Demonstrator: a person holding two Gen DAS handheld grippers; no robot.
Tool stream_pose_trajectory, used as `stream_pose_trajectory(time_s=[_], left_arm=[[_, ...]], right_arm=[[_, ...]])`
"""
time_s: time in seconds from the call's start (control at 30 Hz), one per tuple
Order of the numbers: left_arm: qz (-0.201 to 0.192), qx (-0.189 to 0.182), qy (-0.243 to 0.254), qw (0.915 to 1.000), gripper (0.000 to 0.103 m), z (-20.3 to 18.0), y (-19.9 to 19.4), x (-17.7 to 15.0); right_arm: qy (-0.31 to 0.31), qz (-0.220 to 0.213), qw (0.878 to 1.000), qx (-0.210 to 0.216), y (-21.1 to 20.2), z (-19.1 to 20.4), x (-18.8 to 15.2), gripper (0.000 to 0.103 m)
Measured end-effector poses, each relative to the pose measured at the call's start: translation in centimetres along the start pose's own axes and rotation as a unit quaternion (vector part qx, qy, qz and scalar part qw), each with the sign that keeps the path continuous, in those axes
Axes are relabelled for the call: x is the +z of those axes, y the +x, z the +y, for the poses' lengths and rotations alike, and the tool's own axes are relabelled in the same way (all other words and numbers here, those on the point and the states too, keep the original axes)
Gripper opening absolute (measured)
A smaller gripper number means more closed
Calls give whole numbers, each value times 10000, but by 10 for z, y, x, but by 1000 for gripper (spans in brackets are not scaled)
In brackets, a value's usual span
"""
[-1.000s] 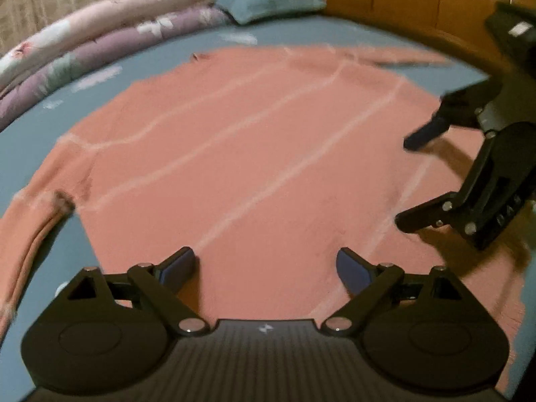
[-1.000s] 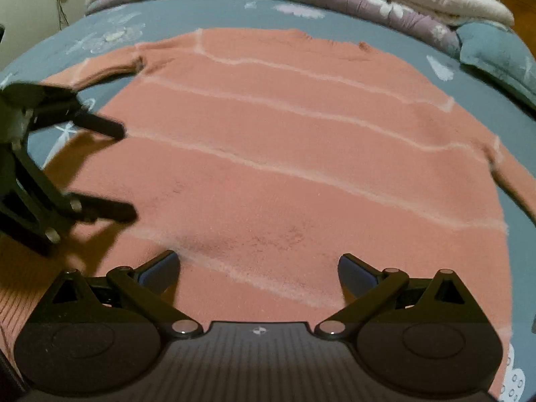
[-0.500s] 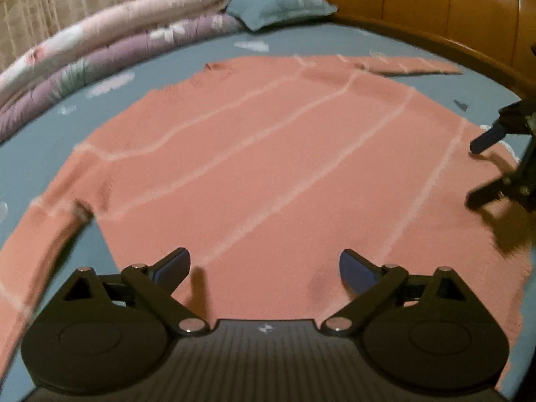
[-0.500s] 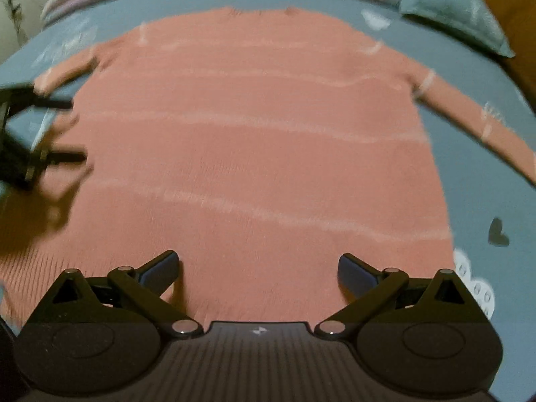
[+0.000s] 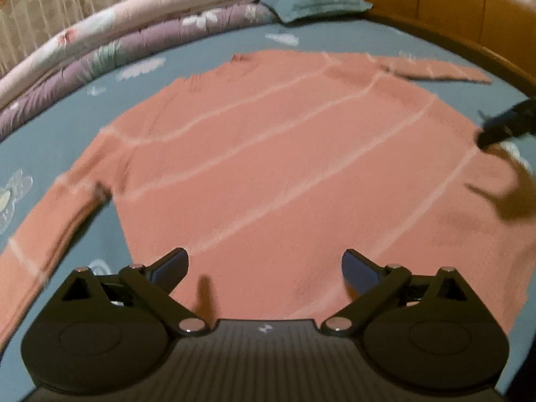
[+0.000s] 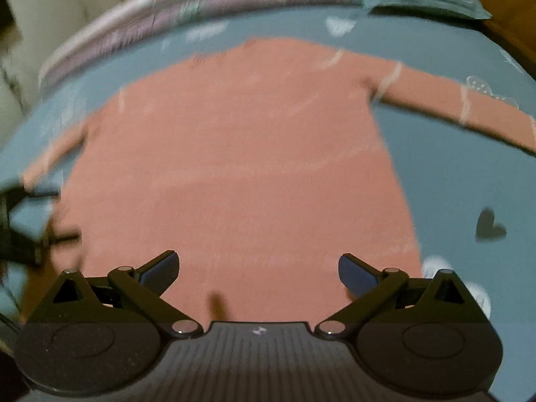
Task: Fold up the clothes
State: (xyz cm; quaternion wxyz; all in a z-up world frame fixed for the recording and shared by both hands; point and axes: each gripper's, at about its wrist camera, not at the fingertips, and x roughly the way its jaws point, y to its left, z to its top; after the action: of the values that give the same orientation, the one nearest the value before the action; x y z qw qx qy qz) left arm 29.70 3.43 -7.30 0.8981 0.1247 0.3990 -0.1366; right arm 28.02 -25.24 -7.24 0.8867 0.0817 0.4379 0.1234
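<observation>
Sweater spread flat on the bed, both claws wide apart and empty.

One pink sweater lies unfolded mid-bed, sleeves out toward 9 and 3 o'clock. Left claw and right claw, two in all, hover over the hem; pinch an edge fully and keep it taut.
</observation>
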Motion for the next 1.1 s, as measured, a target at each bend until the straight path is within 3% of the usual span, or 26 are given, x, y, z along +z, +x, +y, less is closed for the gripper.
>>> stream_pose_trajectory(time_s=[0.2, 0.37, 0.47, 0.57, 0.67, 0.77, 0.87, 1.0, 1.1], left_arm=[[-15, 534, -270, 9982, 98, -24, -13, 22], [291, 991, -644, 9926, 98, -47, -19, 22], [472, 1179, -816, 9885, 98, -56, -22, 22], [607, 1298, -926, 9853, 98, -63, -22, 24], [698, 1346, -959, 9838, 98, -69, -18, 30], [641, 1316, -743, 9864, 98, -80, -13, 44], [578, 1292, -500, 9887, 98, -89, -12, 52], [582, 1271, -304, 9897, 98, -93, -9, 55], [639, 1247, -314, 9896, 98, -87, -4, 53]], right_arm=[[133, -559, 9972, 477, 14, -50, 48, 103], [616, -477, 9915, 1045, 64, -103, 93, 103], [1266, -220, 9779, 1649, 103, -140, 106, 103], [1530, -399, 9615, 2248, 121, -155, 117, 103], [1662, -484, 9511, 2559, 139, -162, 133, 103], [1574, -513, 9531, 2535, 145, -164, 149, 103], [1454, -783, 9689, 1842, 139, -176, 160, 103], [1586, -637, 9740, 1487, 129, -195, 166, 103], [1136, -320, 9843, 1310, 106, -182, 160, 103]])
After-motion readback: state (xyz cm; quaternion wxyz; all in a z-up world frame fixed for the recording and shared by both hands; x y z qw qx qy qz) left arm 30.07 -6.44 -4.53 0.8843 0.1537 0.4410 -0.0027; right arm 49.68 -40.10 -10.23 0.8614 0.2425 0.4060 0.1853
